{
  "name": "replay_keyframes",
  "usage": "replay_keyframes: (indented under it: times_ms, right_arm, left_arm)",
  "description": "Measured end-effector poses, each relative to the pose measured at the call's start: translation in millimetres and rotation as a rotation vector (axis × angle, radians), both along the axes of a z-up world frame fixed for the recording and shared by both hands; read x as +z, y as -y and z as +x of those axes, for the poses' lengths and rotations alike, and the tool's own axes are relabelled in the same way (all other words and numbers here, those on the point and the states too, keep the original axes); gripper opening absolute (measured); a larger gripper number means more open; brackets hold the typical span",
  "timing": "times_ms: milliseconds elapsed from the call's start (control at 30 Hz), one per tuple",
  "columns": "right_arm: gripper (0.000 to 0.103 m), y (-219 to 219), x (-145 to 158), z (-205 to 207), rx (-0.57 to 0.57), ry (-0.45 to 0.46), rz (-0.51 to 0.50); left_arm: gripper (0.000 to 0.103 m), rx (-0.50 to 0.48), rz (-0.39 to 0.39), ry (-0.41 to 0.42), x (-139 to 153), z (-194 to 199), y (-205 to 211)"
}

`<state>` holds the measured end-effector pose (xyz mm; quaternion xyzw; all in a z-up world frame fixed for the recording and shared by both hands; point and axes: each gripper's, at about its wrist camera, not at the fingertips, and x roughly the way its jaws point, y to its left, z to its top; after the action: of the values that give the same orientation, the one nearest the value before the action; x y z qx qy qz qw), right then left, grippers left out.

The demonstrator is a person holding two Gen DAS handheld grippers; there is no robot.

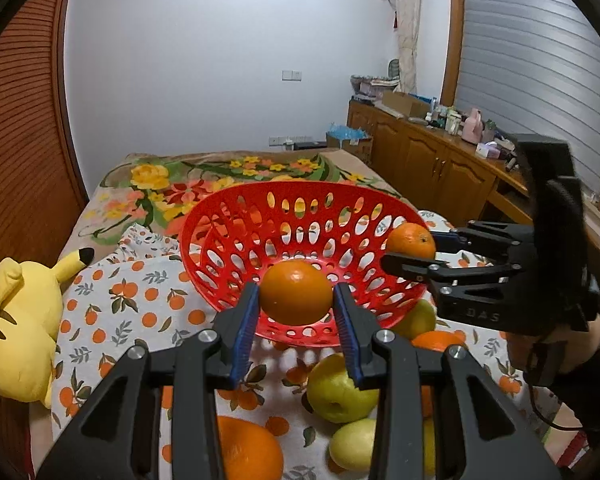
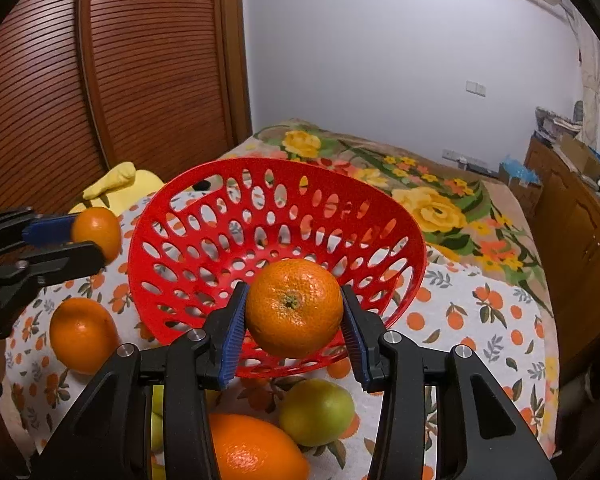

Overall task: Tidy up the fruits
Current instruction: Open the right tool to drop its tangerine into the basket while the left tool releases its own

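Spread across the lower half of both frames: a bed under a white cloth printed with small oranges (image 2: 480, 312), floral blanket (image 2: 440, 200) beyond. Centre frame, a red perforated plastic basket (image 1: 300, 200), tipped so its open mouth faces the cameras, empty inside as far as visible. At left in the left wrist view, a yellow plush toy (image 1: 16, 312).

Still loose on the cloth: one large smooth orange (image 2: 252, 448) at bottom centre, another orange (image 2: 82, 334) at left, a yellow-green apple (image 2: 316, 412) lower centre, more green fruit partly hidden behind the tongs. Most of the sorting apparently left to do; nothing yet dropped in the basket.

Left tongs (image 1: 296, 312) clamped on a smooth round orange (image 1: 296, 292), held just before the basket's near rim. Right tongs (image 2: 294, 320) clamped on a pebbly-skinned mandarin (image 2: 294, 308), likewise in front of the rim, stem end turned toward the camera, its short stem-to-base axis running along the tongs. No clear long axis on either near-round fruit.
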<state>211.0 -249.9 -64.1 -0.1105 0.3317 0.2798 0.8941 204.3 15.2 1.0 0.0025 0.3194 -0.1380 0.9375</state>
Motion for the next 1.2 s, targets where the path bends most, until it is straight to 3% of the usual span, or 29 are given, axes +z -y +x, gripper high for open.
replay_keyframes:
  times_ms: [533,933,1200]
  right_arm:
    - [0.047,4,5,4,-0.002,-0.001,0.041]
    - [0.052,30,19,-26,-0.021,0.029,0.109]
    - [0.053,42,20,-46,-0.039,0.045,0.121]
  left_arm:
    - [0.036,0.003,0.019,-0.054,-20,30,9]
    - [0.038,0.004,0.031,-0.066,-25,30,14]
    - [0.049,-0.004,0.027,-0.037,-23,17,14]
